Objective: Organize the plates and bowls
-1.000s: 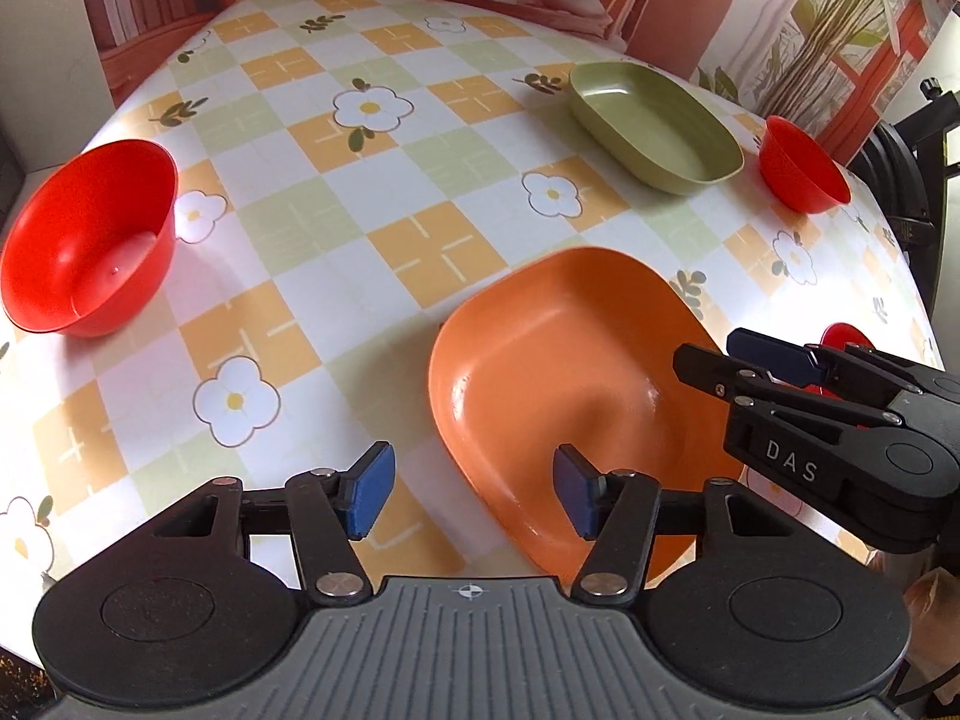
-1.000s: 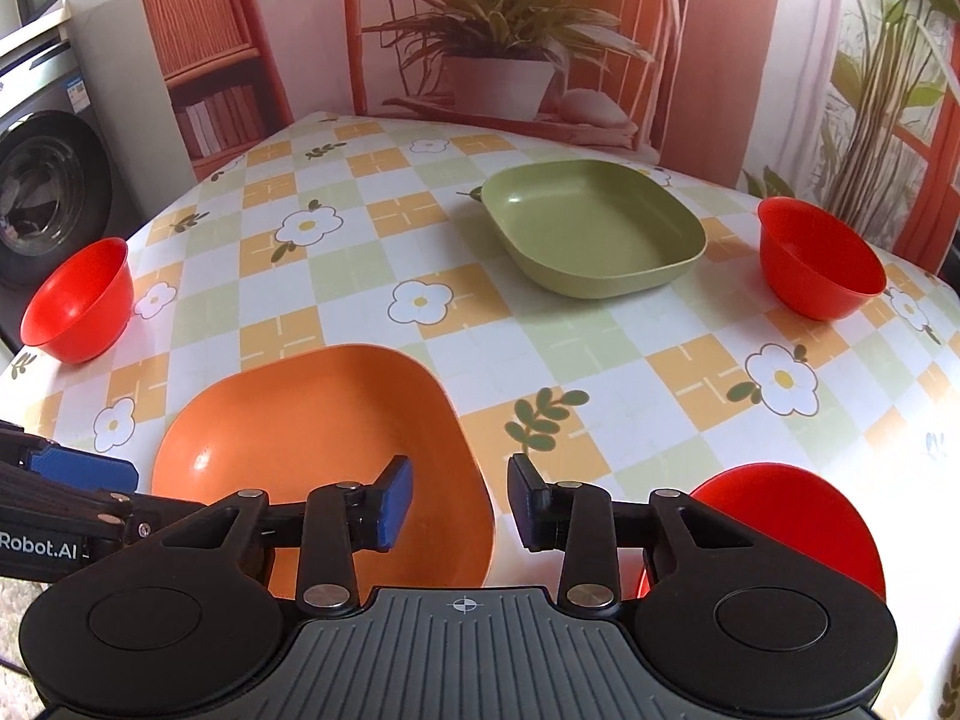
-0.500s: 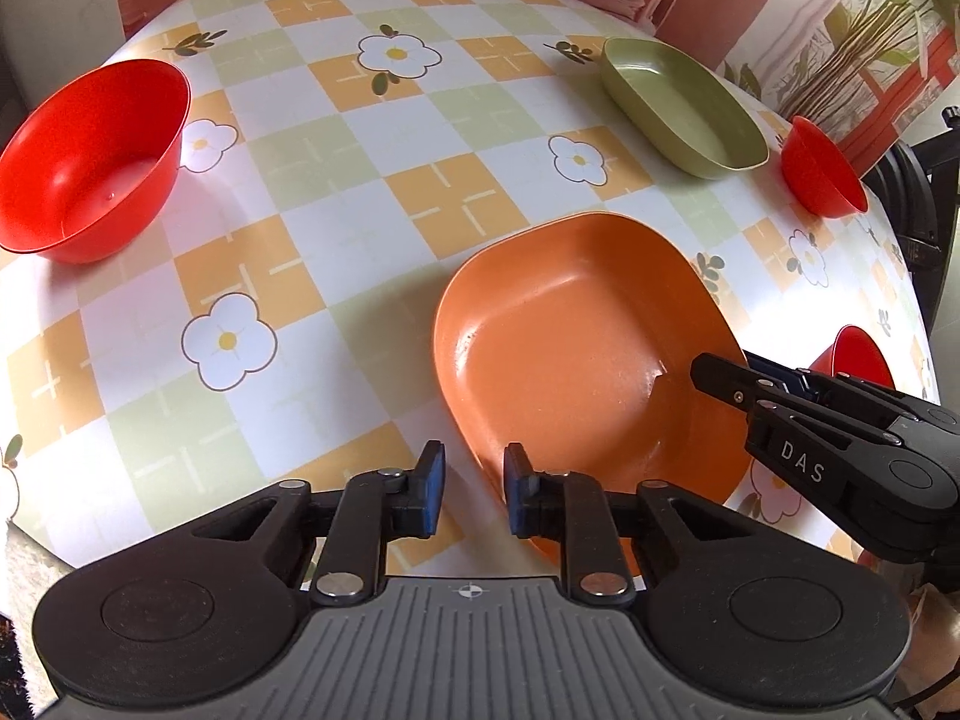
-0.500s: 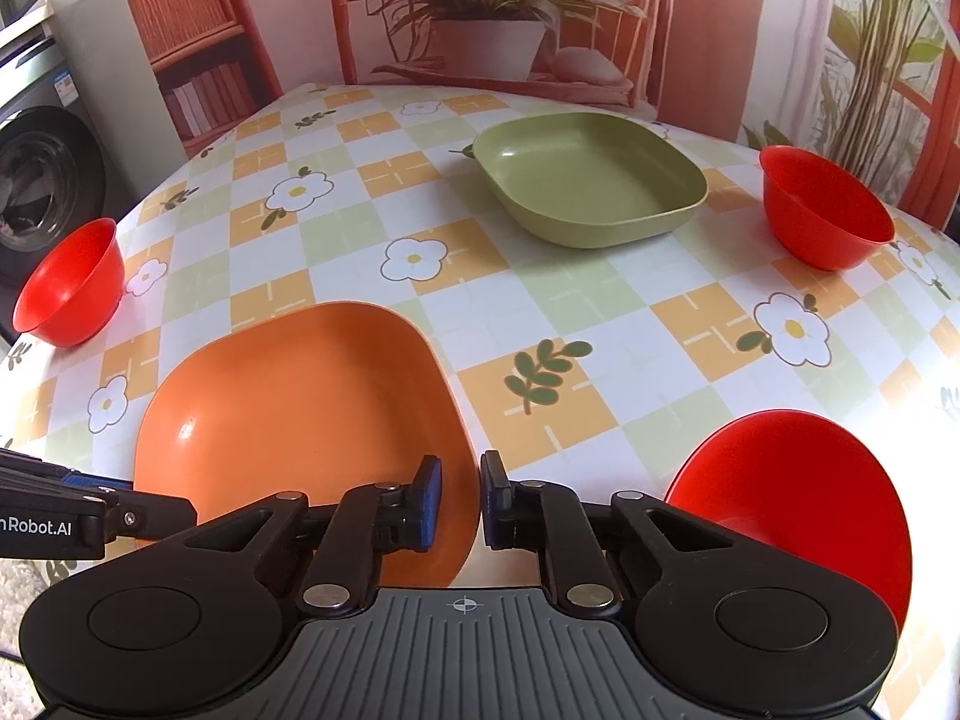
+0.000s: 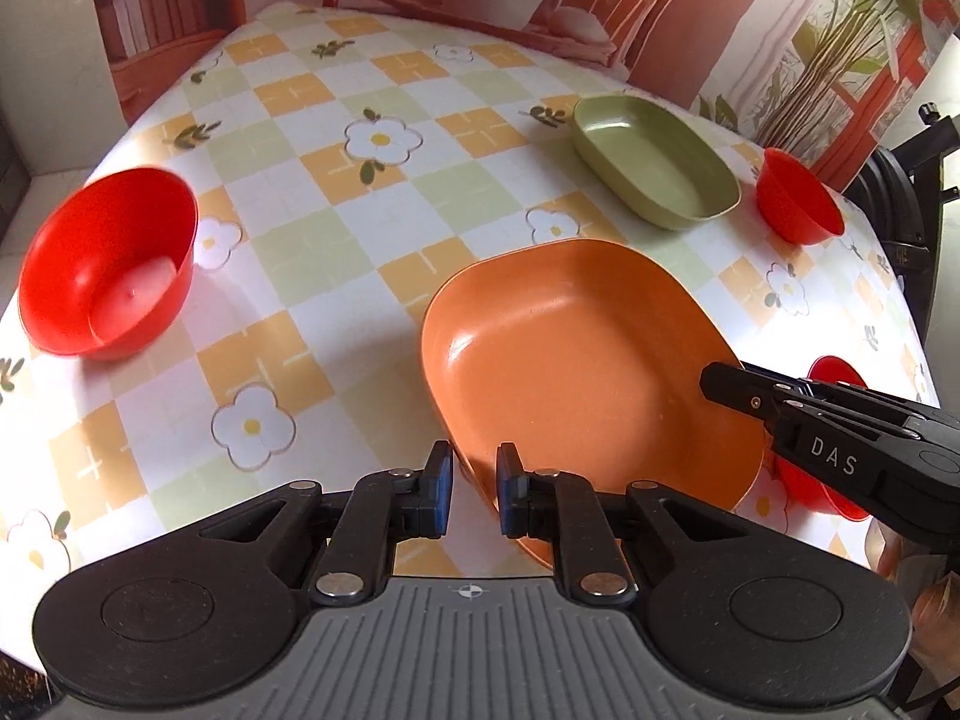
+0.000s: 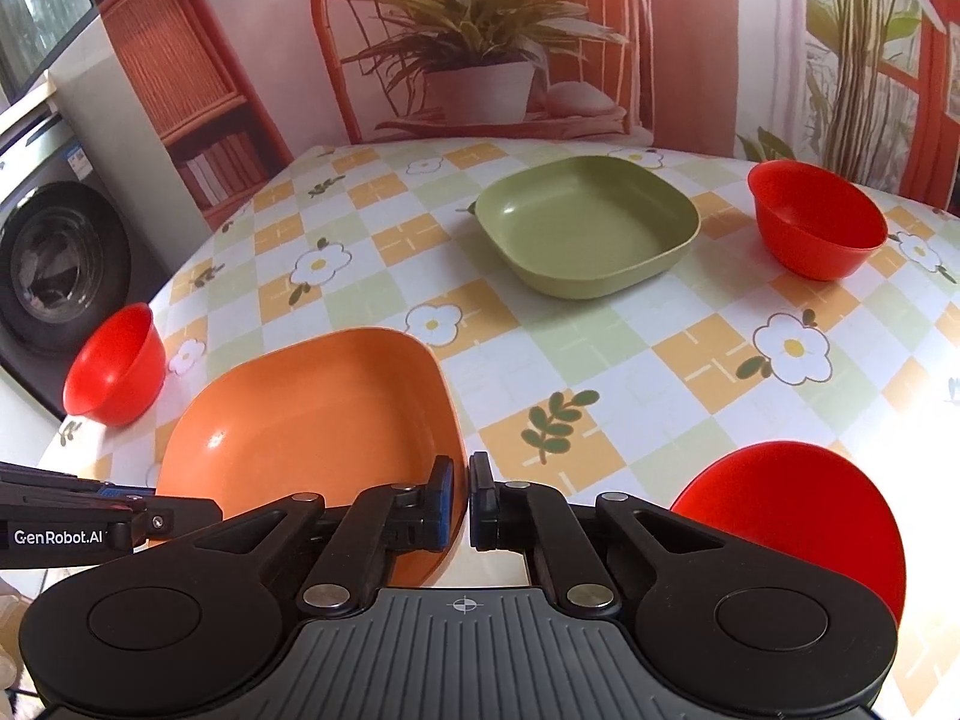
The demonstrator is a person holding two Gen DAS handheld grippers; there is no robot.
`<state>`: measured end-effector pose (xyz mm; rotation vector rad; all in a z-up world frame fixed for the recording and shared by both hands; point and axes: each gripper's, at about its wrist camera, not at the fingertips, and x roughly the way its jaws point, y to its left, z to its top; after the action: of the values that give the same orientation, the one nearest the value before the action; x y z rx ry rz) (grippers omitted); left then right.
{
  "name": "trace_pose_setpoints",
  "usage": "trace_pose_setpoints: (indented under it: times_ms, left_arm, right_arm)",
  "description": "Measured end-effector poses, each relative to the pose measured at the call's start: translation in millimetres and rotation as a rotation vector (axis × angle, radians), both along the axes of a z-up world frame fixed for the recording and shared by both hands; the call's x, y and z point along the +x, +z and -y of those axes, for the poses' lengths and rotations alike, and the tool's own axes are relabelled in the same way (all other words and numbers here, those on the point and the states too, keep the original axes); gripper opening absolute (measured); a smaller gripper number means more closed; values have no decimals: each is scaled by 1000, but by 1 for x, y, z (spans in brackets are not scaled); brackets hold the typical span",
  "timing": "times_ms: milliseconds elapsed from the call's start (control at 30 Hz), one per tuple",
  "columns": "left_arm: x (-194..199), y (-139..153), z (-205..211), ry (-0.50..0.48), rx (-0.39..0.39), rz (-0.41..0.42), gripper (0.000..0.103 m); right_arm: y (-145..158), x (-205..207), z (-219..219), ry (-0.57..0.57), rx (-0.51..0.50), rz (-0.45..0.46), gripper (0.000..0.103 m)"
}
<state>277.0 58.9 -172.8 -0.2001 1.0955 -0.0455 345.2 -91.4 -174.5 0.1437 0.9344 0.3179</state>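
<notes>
A table under a glossy checked cloth (image 5: 384, 228) printed with white flowers stood before a backdrop picturing a potted plant and an orange chair. In the left wrist view, the left gripper (image 5: 474, 489) had its jaws closed on the near rim of a square, shallow orange plastic plate (image 5: 570, 360). A round red plastic bowl (image 5: 108, 270) sat well to the left, a square olive-green plastic plate (image 5: 654, 171) lay farther back, and a 2nd red bowl (image 5: 795, 204) stood just beside its right end. The right gripper (image 5: 720, 381) reached in over the orange plate's right edge.

In the right wrist view, the right gripper (image 6: 468, 501) clamped the orange plate (image 6: 312, 414) at its near right rim, jaws almost together. A 3rd red bowl (image 6: 798, 516) sat close on the right.
</notes>
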Motion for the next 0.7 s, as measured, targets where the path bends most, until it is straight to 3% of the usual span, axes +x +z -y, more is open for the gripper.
trace_pose_setpoints:
  times_ms: [300, 700]
  left_arm:
    - [25, 64, 14, -77, 26, 178, 17]
    - [59, 128, 54, -175, 36, 352, 17]
  right_arm:
    - [52, 23, 31, -50, 84, 97, 5]
    - [120, 56, 76, -95, 97, 254, 4]
